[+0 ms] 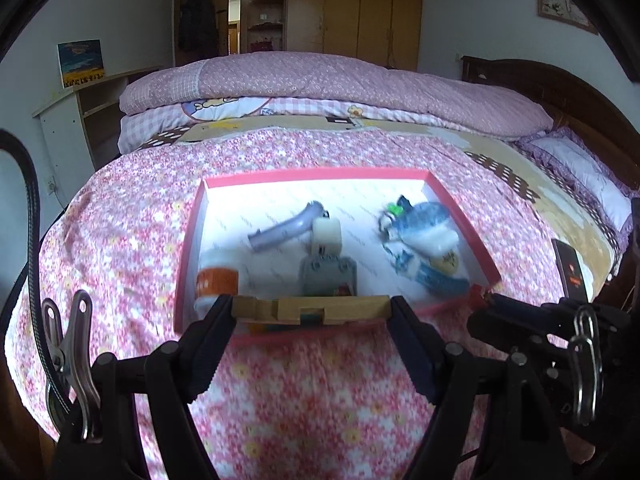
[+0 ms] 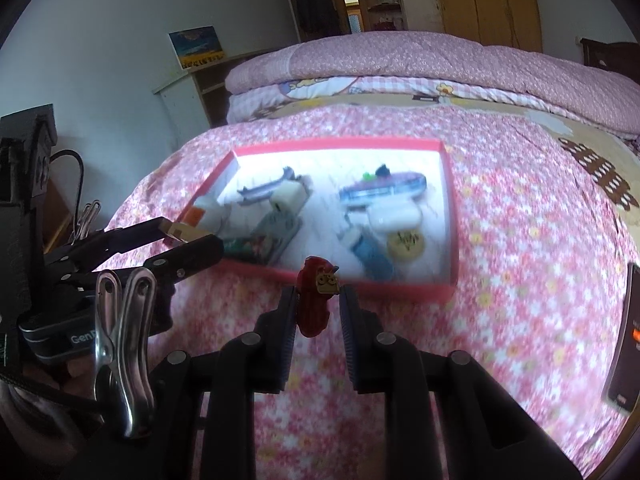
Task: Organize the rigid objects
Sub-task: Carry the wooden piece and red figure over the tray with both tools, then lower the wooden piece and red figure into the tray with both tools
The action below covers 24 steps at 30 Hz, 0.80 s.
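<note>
Wooden block (image 1: 310,309) clamped in left gripper (image 1: 311,312), red charm (image 2: 316,300) pinched in right gripper (image 2: 318,300), near pink box (image 1: 320,174); either could slip onto bed.

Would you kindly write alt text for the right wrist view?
The right gripper holds a small red charm in its jaws, near a pink-rimmed box of small items on a floral bedspread. At left, the left gripper holds a wooden block.
</note>
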Each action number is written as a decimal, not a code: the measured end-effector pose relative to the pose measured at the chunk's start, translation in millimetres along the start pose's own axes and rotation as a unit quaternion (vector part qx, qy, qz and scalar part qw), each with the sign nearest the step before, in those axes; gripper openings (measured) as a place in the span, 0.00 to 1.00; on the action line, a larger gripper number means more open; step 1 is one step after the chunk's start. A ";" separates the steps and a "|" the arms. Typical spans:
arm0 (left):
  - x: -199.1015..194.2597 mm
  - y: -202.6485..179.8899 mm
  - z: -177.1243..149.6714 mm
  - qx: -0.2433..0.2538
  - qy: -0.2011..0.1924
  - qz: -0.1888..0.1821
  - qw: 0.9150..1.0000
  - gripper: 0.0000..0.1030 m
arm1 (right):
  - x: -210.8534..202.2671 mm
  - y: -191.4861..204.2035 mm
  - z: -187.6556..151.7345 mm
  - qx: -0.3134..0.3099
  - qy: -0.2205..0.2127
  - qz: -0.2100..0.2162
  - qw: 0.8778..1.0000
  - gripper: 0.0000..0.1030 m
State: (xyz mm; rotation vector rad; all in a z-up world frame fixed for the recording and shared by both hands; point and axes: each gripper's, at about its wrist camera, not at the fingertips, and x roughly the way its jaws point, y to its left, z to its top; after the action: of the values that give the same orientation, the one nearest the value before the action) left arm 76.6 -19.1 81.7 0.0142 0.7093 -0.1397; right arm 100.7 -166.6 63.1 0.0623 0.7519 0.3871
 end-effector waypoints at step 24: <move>79.4 12.7 42.5 -0.014 0.007 0.021 1.000 0.78 | 57.1 -12.5 41.2 -0.004 0.006 -0.023 1.000 0.22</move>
State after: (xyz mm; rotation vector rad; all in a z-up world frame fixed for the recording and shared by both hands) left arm 165.4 -18.8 61.8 0.0033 0.7249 -0.0904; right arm 170.5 -154.0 53.6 0.0342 0.7623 0.3474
